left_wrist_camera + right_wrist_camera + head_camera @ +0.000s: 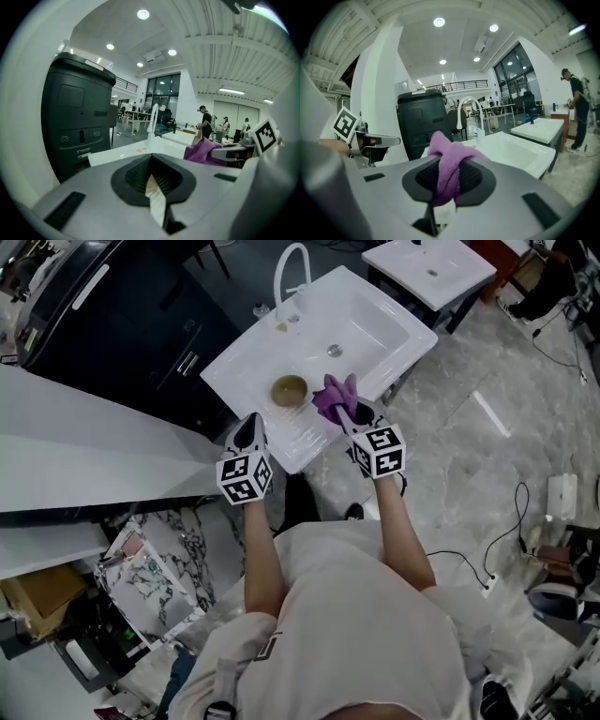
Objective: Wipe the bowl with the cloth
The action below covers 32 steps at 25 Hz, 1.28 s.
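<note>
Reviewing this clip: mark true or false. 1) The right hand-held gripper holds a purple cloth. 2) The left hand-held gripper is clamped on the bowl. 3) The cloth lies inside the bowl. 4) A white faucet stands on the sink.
1) True: the right hand-held gripper is shut on the purple cloth.
2) False: the left hand-held gripper has its jaws together with nothing between them. The brown bowl sits on the white sink, ahead of it.
3) False: the cloth is in the right gripper's jaws, beside the bowl, not in it.
4) True: the curved white faucet rises at the sink's far side.
</note>
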### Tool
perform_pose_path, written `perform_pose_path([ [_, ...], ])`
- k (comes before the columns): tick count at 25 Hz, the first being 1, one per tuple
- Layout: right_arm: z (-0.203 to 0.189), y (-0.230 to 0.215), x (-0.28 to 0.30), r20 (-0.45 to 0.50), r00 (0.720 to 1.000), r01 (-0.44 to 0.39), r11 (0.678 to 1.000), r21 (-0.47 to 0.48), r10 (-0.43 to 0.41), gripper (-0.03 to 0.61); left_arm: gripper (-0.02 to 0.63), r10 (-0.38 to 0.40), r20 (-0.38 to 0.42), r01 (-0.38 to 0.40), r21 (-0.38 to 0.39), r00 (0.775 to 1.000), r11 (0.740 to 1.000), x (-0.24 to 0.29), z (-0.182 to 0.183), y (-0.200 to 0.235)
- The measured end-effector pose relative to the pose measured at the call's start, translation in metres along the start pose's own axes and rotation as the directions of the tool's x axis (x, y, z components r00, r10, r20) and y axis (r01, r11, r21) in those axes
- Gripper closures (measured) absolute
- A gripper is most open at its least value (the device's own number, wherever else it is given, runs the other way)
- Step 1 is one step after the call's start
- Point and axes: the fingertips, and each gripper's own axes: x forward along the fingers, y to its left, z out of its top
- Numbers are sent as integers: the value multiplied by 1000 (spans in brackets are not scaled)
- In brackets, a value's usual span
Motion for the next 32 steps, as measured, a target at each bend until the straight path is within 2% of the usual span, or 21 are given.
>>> perform_pose_path([
  [3, 5, -7, 22, -16, 999, 40, 999, -2, -40, 523, 609, -26, -31, 26, 13, 999, 1000, 27, 4, 22],
  [5, 9, -9, 36, -30, 998, 61, 998, -14, -62, 523, 609, -70, -84, 73, 35, 994, 997, 47, 3, 32],
  [7, 9, -11, 49, -46, 997, 62, 998, -17, -63, 523, 609, -130, -137, 133, 13, 982, 991, 67, -3, 39],
  [10, 3, -12, 68, -76, 996, 53, 999, -4, -53, 523, 609, -228, -198, 226, -34, 953, 974, 90, -17, 48],
  [13, 0, -13, 85, -114, 991, 69, 997, 26, -65, 523, 609, -289, -307, 302, -7, 907, 953, 110, -32, 57],
  [16, 17, -24, 113, -165, 982, 97, 994, 42, -88, 523, 605, -372, -412, 384, -57, 832, 921, 145, -28, 65],
  [18, 27, -31, 134, -181, 978, 111, 993, 39, -103, 523, 579, -419, -443, 429, -84, 793, 899, 170, -25, 70],
  [19, 28, -32, 141, -186, 977, 119, 992, 41, -109, 523, 540, -439, -451, 450, -91, 777, 889, 178, -27, 71],
  [21, 26, -31, 148, -190, 974, 135, 990, 49, -123, 523, 536, -475, -477, 491, -99, 740, 865, 188, -36, 68],
  [22, 26, -31, 151, -191, 973, 142, 988, 52, -130, 523, 535, -492, -499, 513, -105, 714, 852, 192, -42, 66],
  [25, 26, -33, 155, -196, 969, 166, 985, 54, -153, 523, 522, -530, -593, 583, -122, 606, 803, 203, -62, 57],
  [28, 23, -35, 155, -208, 963, 188, 981, 56, -173, 523, 497, -478, -705, 659, -20, 524, 752, 210, -79, 54],
  [29, 22, -36, 154, -213, 960, 199, 978, 57, -183, 522, 497, -470, -731, 677, -16, 494, 736, 212, -84, 52],
  [32, 19, -41, 153, -220, 954, 221, 973, 65, -202, 522, 486, -499, -780, 695, -117, 377, 709, 220, -97, 43],
])
